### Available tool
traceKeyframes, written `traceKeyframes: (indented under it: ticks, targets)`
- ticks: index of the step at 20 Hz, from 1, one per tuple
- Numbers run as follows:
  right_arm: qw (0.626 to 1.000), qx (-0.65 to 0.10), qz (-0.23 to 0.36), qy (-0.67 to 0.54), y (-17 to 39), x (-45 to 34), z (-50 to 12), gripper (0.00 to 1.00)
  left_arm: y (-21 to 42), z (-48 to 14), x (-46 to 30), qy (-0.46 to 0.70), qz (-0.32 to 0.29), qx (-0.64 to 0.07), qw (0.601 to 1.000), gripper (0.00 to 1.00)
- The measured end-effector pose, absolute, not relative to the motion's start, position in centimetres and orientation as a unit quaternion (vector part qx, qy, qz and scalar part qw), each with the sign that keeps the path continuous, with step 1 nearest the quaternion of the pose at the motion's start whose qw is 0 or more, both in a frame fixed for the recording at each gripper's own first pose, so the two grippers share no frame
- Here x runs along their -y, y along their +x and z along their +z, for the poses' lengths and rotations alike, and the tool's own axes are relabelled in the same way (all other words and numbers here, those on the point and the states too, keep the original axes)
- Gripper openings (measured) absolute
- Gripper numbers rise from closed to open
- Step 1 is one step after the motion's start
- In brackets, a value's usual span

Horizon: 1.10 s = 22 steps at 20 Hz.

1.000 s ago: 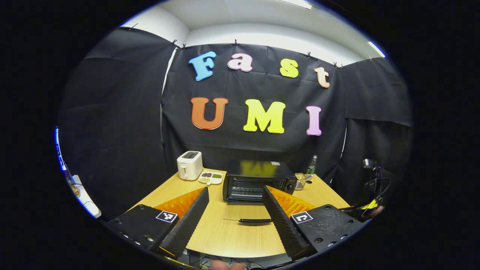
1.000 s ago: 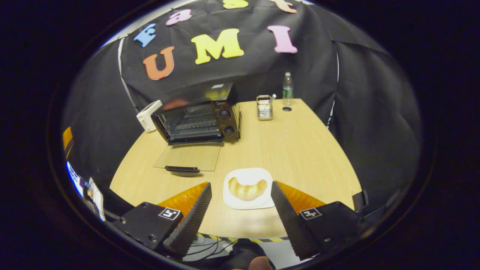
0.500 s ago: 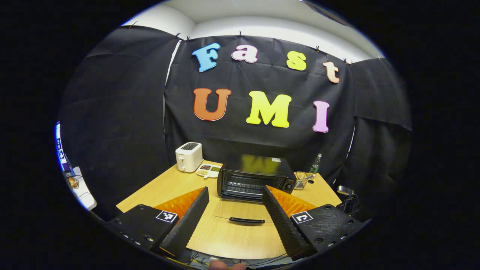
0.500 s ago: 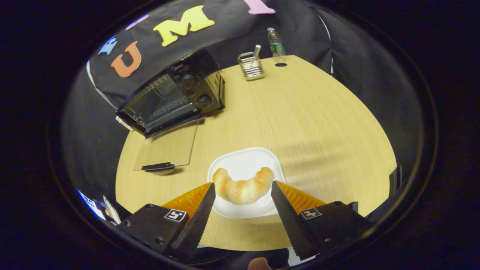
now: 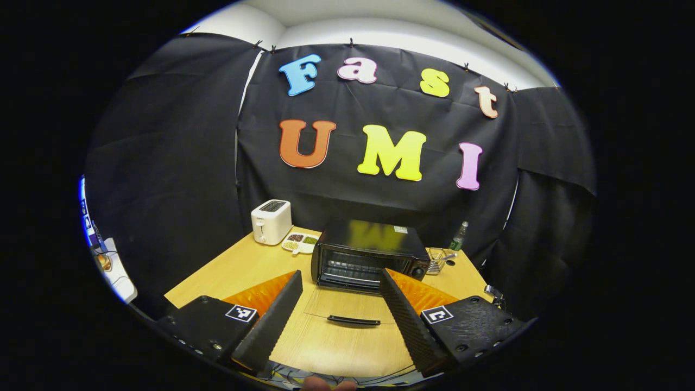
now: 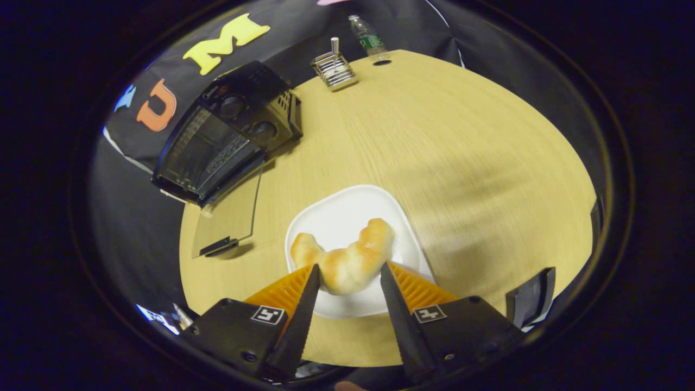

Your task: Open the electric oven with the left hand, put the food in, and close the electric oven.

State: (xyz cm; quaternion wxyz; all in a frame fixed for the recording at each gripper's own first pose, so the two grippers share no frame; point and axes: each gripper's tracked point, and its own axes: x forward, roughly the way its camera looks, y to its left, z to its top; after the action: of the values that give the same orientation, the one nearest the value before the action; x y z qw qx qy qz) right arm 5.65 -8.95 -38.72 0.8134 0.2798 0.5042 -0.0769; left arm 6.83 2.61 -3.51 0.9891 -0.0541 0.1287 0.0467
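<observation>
Between the fingers of the right tongs lies the croissant. The jaws stand partly closed around its middle bend; whether both fingers press it cannot be told. The croissant rests on a white plate, on the table just ahead of these tongs. Beyond the plate, up and to the left, stands the black electric oven, its glass door dropped flat over the table with the dark handle at its near edge. Farther off, past the oven, a wire holder carries a white stick, and a bottle stands beside it.

The left tongs are held wide apart, holding nothing, above the near edge of the table. Straight ahead between their fingers lies the open door and behind it the oven, racks showing inside. Left of the oven sit a divided dish with small brown, green and pale fillings, and a white toaster.
</observation>
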Motion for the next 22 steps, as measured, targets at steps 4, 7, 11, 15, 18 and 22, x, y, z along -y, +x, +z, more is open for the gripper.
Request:
traceKeyframes:
  ticks: [4,7,11,15,18,22]
  targets:
    - [0.804,-0.500,-0.081,0.312,5.9,8.8,-38.4,0.50,6.9,-3.7,-2.1,-0.064,0.037,-0.135,0.988,0.95]
    - [0.796,-0.493,-0.085,0.340,5.7,8.9,-37.5,0.36,7.1,-3.6,-1.9,-0.062,0.027,-0.135,0.989,0.95]
    - [0.794,-0.474,-0.085,0.371,4.9,8.5,-35.2,0.22,7.6,-3.1,-2.0,-0.061,0.015,-0.133,0.989,0.95]
    - [0.795,-0.445,-0.064,0.407,5.2,6.1,-32.6,0.22,7.6,-3.0,-2.7,-0.062,0.010,-0.137,0.989,0.95]
    - [0.803,-0.425,-0.042,0.415,7.1,3.3,-30.8,0.21,7.2,-2.7,-3.7,-0.061,0.013,-0.137,0.989,0.94]
    - [0.821,-0.395,-0.005,0.413,12.4,-0.9,-28.5,0.21,5.7,-2.5,-6.7,-0.051,0.046,-0.133,0.989,0.95]
